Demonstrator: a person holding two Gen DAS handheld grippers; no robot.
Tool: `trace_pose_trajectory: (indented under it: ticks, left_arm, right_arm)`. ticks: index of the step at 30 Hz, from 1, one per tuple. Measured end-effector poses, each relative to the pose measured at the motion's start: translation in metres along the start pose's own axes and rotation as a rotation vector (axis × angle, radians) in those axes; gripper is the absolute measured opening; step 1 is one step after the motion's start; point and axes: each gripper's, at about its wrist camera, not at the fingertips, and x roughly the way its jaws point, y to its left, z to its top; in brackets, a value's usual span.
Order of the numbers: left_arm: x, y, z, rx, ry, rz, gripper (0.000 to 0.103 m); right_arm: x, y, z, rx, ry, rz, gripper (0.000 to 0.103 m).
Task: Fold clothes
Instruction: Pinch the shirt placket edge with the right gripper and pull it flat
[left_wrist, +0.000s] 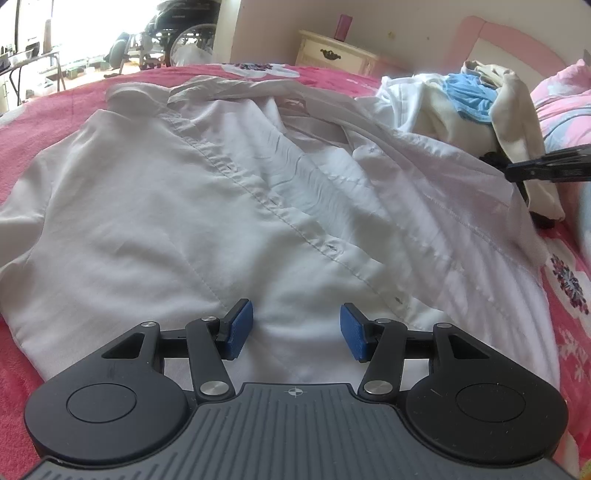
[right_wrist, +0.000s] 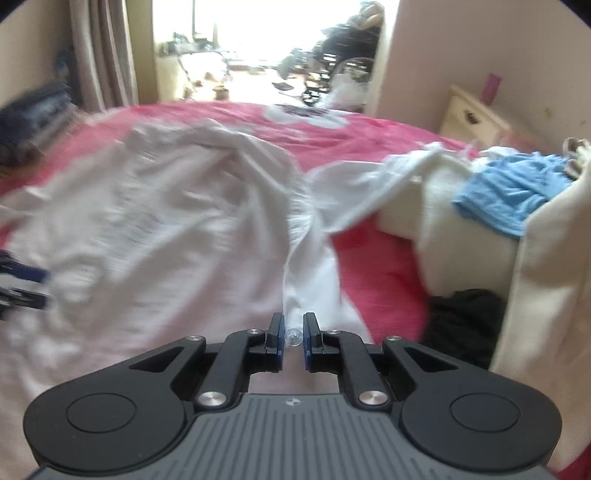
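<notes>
The shirt (left_wrist: 207, 206) is spread on the bed (left_wrist: 55, 107); the left gripper (left_wrist: 296, 328) is spread at its hem; its sleeve (right_wrist: 314, 273), toward 12 o'clock, is pinched by the right gripper (right_wrist: 294, 338) and is best carried taut.

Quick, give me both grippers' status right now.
Left gripper: open, empty, over the white shirt.
Right gripper: nearly closed on the shirt's sleeve cuff, a button between its pads.
</notes>
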Motion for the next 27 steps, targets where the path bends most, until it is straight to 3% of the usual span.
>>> trace_pose_trajectory:
  ticks: [11,21,24,26,27]
  left_arm:
    - [-0.014,-0.004,-0.003,0.006,-0.017,-0.001,0.052]
    - [-0.026,-0.002,-0.006,0.012,-0.032,0.014,0.052]
    - [-0.027,-0.002,-0.007,0.009,-0.031,0.013,0.052]
    - [-0.029,-0.003,-0.008,0.013,-0.032,0.009,0.052]
    - [-0.030,-0.004,-0.009,0.014,-0.033,0.006,0.052]
  right_arm:
    - [-0.019,0.071,0.004,0.008,0.043,0.320,0.011]
    - [-0.009,0.128,-0.011,-0.070,0.140,0.480,0.012]
    - [0.013,0.135,-0.019,-0.019,0.249,0.541,0.018]
    - [0.026,0.128,-0.022,0.085,0.349,0.611,0.026]
    - [0.025,0.120,-0.022,0.138,0.351,0.635,0.027]
